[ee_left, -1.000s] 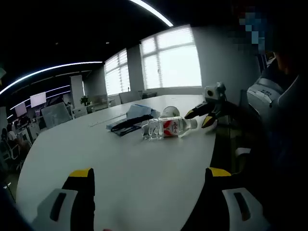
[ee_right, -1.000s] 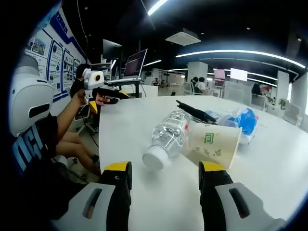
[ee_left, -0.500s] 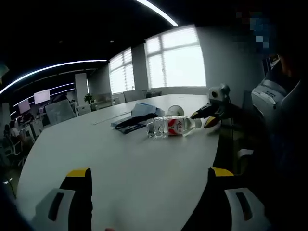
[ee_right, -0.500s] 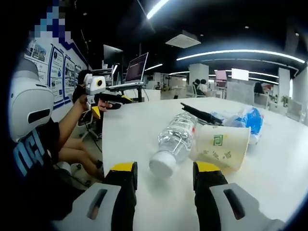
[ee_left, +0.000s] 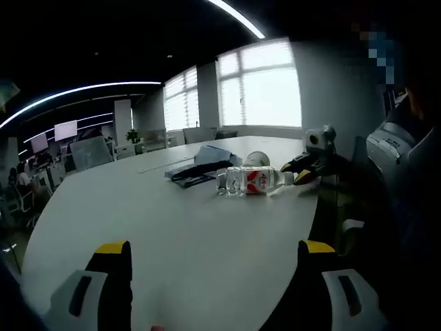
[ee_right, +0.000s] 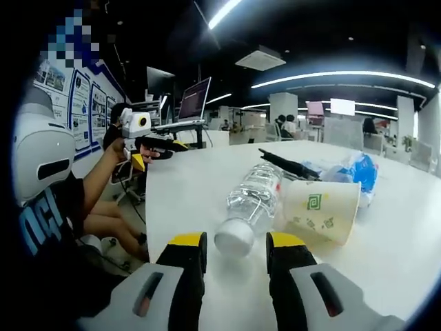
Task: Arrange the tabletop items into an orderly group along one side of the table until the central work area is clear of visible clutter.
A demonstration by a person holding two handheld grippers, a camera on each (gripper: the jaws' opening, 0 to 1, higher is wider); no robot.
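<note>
While lying sideways on white table [ee_right: 386, 276], clear water bottle [ee_right: 244, 207] touches paper cup [ee_right: 317, 210]; right gripper [ee_right: 234, 249] narrowed just short of white cap, empty; left gripper [ee_left: 213, 258] wide apart, empty

right gripper [ee_right: 234, 249] — grey-white plastic body, black jaws with yellow tips | left gripper [ee_left: 213, 258] — same grey, black, yellow build | person — dark short-sleeved shirt [ee_right: 43, 214] with pale lettering

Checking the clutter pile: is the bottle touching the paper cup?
Touching: the right gripper view shows the bottle lying against the paper cup.
</note>
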